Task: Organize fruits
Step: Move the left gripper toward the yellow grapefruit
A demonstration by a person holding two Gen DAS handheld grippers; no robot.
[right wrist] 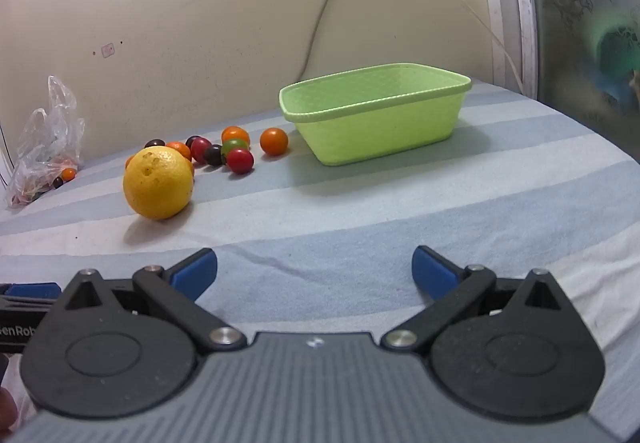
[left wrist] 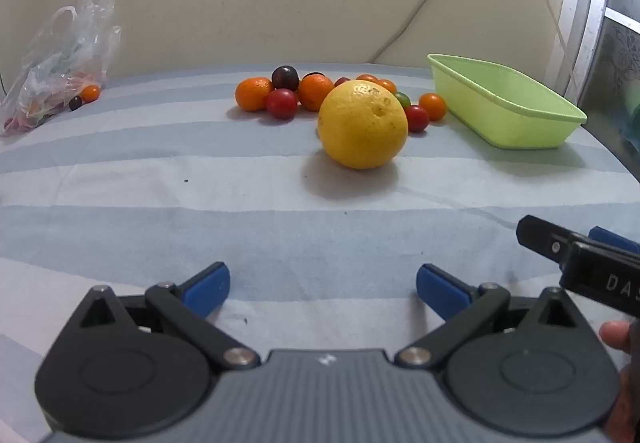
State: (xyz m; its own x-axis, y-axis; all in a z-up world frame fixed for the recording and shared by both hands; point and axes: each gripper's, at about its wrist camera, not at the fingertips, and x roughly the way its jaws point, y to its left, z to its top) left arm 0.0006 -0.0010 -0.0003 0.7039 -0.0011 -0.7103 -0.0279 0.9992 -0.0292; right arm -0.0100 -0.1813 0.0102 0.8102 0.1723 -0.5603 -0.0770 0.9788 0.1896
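The left gripper (left wrist: 323,291) has its fingers spread, holding nothing; so does the right gripper (right wrist: 315,271). From the left wrist, a large yellow citrus (left wrist: 363,124) lies at twelve o'clock on the striped cloth (left wrist: 160,179), small fruits (left wrist: 282,104) behind it, and the green basket (left wrist: 520,119) at two o'clock.

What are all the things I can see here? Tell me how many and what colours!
big citrus fruit: one, yellow, on the striped cloth, nearest the grippers.
small fruits: about a dozen; orange, red, dark purple, one green; clustered behind it.
basket: one, light green, nothing visible inside, right of the fruits.
plastic bag: one, clear, far left by the wall, some small fruits inside.
striped cloth: one, blue and white.
left gripper: open, holding nothing.
right gripper: open, holding nothing.
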